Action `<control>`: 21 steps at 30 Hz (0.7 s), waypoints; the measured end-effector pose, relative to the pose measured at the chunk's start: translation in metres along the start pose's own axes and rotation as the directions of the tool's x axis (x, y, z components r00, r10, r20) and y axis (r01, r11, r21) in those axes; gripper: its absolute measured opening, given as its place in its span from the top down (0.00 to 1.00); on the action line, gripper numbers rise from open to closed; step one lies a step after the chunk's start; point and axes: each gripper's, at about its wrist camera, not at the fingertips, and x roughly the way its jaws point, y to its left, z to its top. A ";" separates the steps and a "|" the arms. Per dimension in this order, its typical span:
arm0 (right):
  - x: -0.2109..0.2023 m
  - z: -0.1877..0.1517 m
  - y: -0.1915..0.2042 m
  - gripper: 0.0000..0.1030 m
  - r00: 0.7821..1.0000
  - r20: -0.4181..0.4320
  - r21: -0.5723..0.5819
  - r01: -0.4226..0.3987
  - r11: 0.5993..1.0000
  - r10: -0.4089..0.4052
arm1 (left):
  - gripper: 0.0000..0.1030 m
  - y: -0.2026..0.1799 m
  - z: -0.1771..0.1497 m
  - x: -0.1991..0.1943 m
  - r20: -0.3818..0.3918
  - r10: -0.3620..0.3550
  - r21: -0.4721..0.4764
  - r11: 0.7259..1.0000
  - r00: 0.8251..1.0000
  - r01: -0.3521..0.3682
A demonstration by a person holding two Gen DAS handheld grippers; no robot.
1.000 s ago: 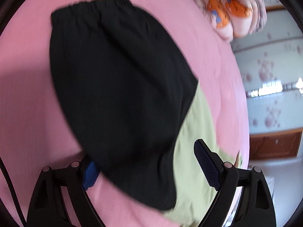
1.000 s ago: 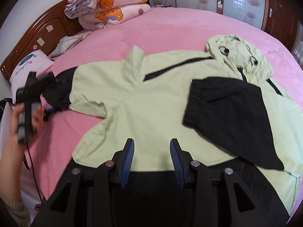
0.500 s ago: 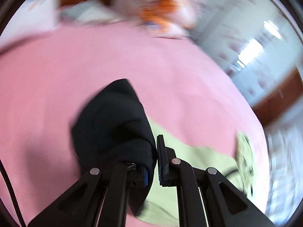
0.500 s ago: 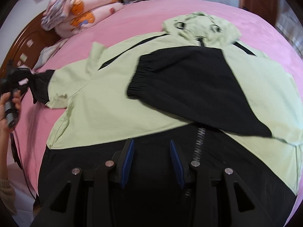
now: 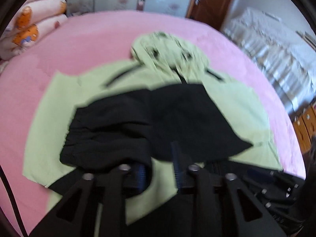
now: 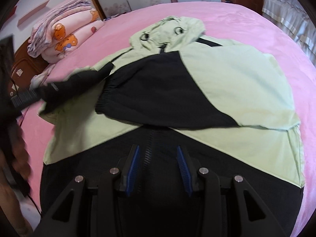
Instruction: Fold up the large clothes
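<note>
In the middle of both frames, a large light-green and black hooded jacket (image 6: 227,75) lies spread flat on the pink bed cover (image 6: 246,19), with its hood (image 6: 169,29) toward the upper part of the frame. One black sleeve with an elastic cuff (image 6: 158,98) lies folded across the chest. The left hand-held gripper (image 5: 158,169) holds the other black sleeve (image 5: 106,138) over the jacket; the cloth sits between its blue pads, which are only partly closed. The right hand-held gripper (image 6: 158,167) stands open above the black lower part of the jacket, beside the zipper (image 6: 148,154), holding nothing. A stack of folded pink blankets (image 6: 63,31) lies at the upper left of the right wrist frame.
</note>
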 end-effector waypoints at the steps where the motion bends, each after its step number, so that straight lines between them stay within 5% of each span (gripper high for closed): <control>1: 0.000 -0.001 -0.003 0.62 1.000 -0.002 0.002 0.003 1.000 -0.003 | 0.43 -0.009 -0.008 0.011 -0.030 -0.010 0.002 1.000 0.999 0.010; 2: 0.000 -0.002 -0.005 0.62 1.000 -0.004 0.002 0.006 1.000 -0.006 | 0.30 -0.017 -0.018 0.018 -0.044 -0.021 0.005 1.000 0.999 0.021; 5: 0.000 -0.003 -0.010 0.62 1.000 -0.001 0.002 0.000 1.000 0.000 | 0.19 -0.021 -0.040 0.019 -0.036 -0.039 0.023 0.999 0.999 0.040; 15: -0.005 0.021 0.015 0.56 0.997 0.061 -0.068 -0.045 0.997 0.049 | 0.15 0.031 -0.050 -0.041 0.046 -0.089 -0.058 0.994 0.995 0.092; 21: -0.005 0.044 0.070 0.53 0.990 0.091 -0.220 -0.084 0.972 0.106 | 0.13 0.083 -0.074 -0.067 0.094 -0.006 -0.227 0.974 0.996 0.027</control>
